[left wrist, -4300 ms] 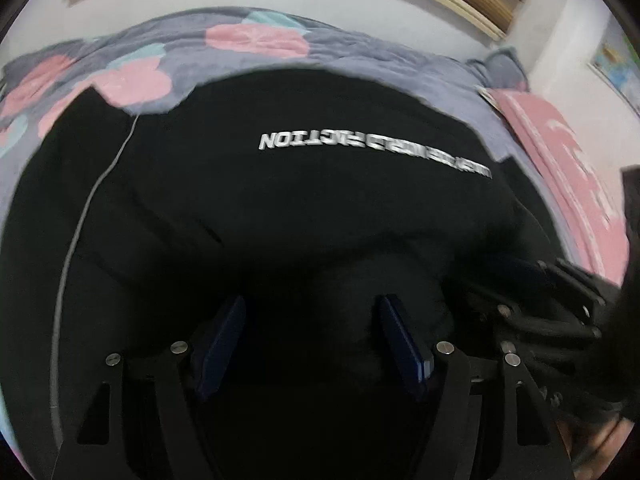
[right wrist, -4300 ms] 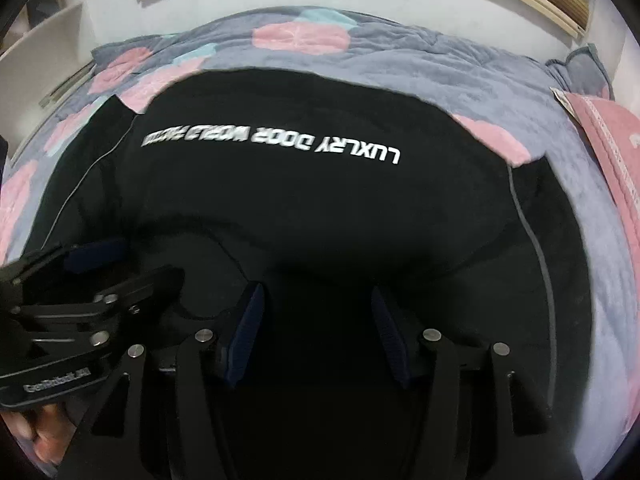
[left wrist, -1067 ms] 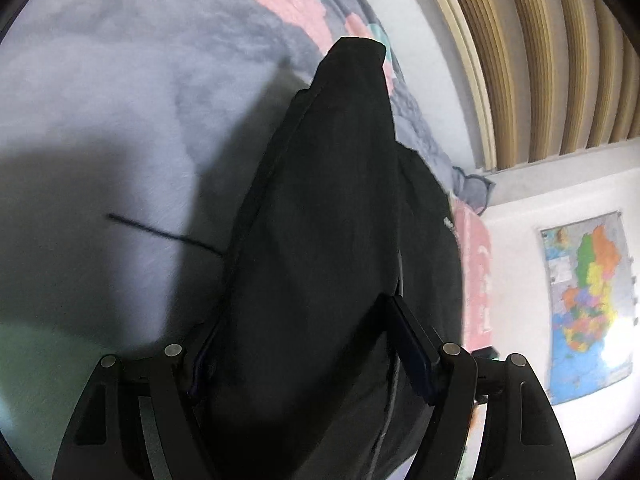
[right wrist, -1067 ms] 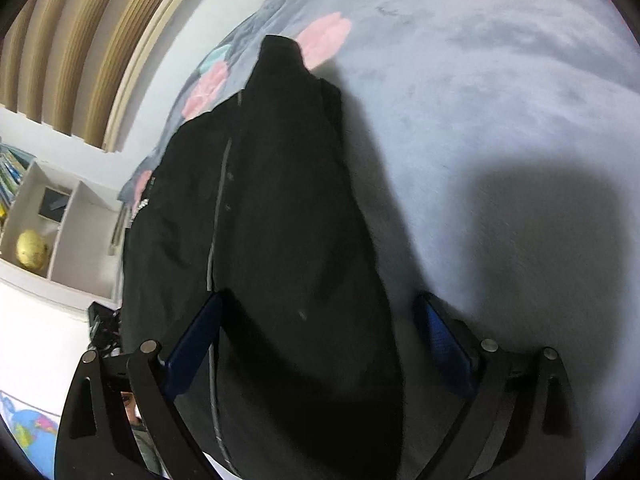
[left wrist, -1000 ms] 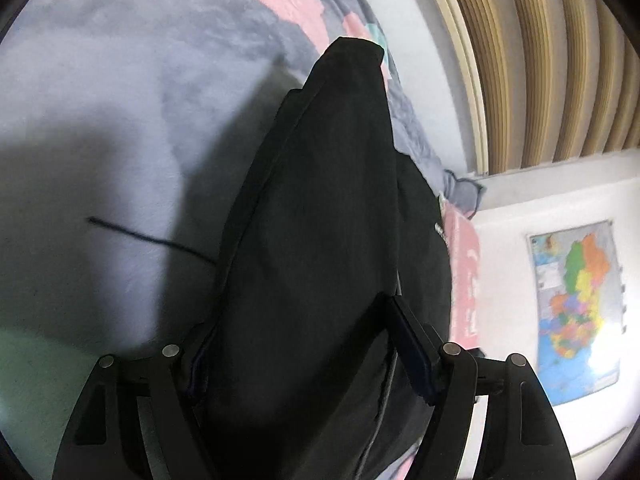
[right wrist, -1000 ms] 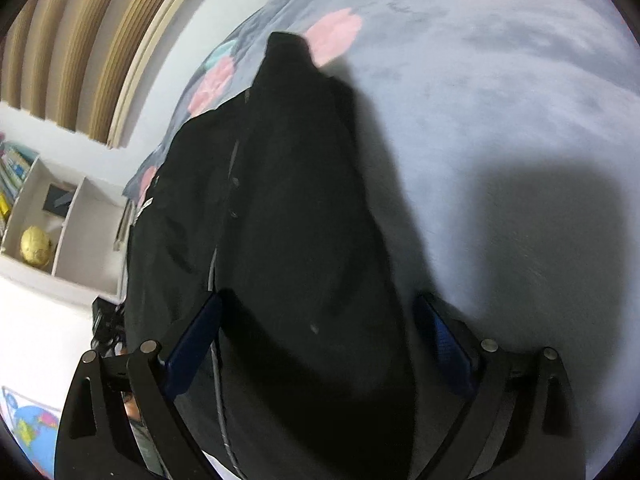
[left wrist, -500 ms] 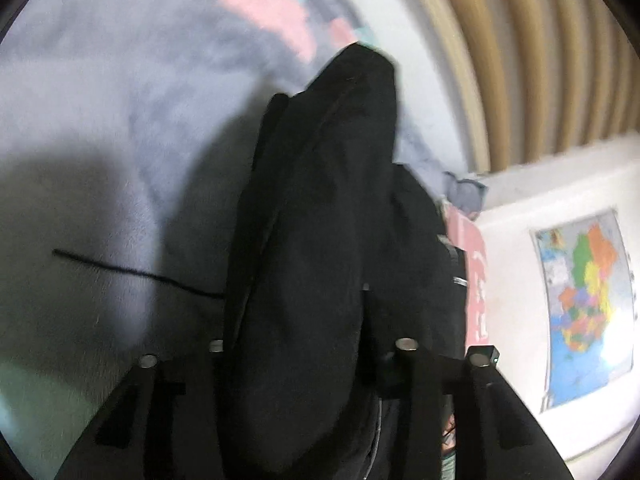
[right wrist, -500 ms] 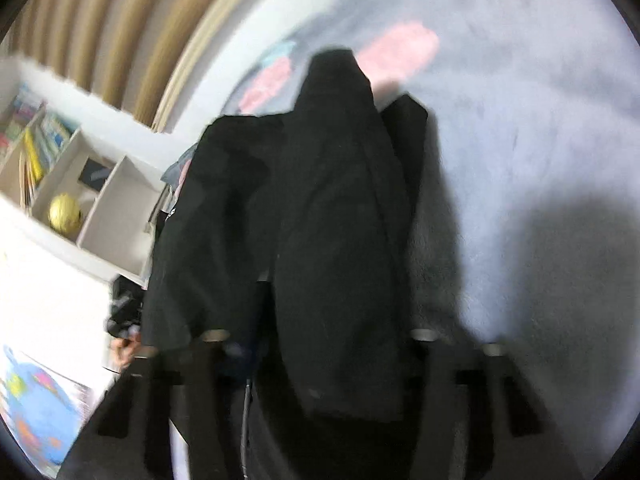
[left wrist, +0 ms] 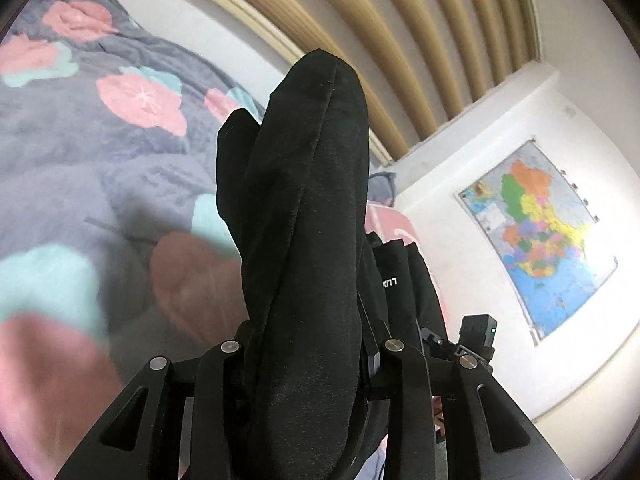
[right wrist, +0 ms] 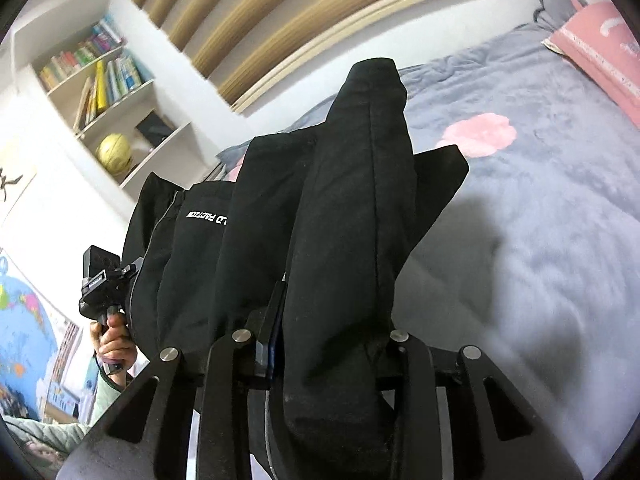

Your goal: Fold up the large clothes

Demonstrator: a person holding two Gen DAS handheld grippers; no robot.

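Observation:
A large black garment (left wrist: 304,220) with white lettering hangs lifted above the bed. My left gripper (left wrist: 308,344) is shut on one bunched edge of it, the cloth rising thick between the jaws. My right gripper (right wrist: 332,332) is shut on the other edge of the garment (right wrist: 348,216). The cloth sags between the two grippers. The right gripper also shows in the left wrist view (left wrist: 472,340); the left gripper and the hand holding it show in the right wrist view (right wrist: 104,284). The fingertips are hidden by cloth.
A grey bedspread (left wrist: 80,168) with pink and teal flowers lies below; it also shows in the right wrist view (right wrist: 540,208). A pink pillow (right wrist: 604,44) lies at the bed's end. A bookshelf (right wrist: 104,92), a wall map (left wrist: 536,232) and a slatted wall panel (left wrist: 400,40) surround the bed.
Both grippers closed on the garment and lifted it off the bedspread. Both views have tilted up and now take in the walls.

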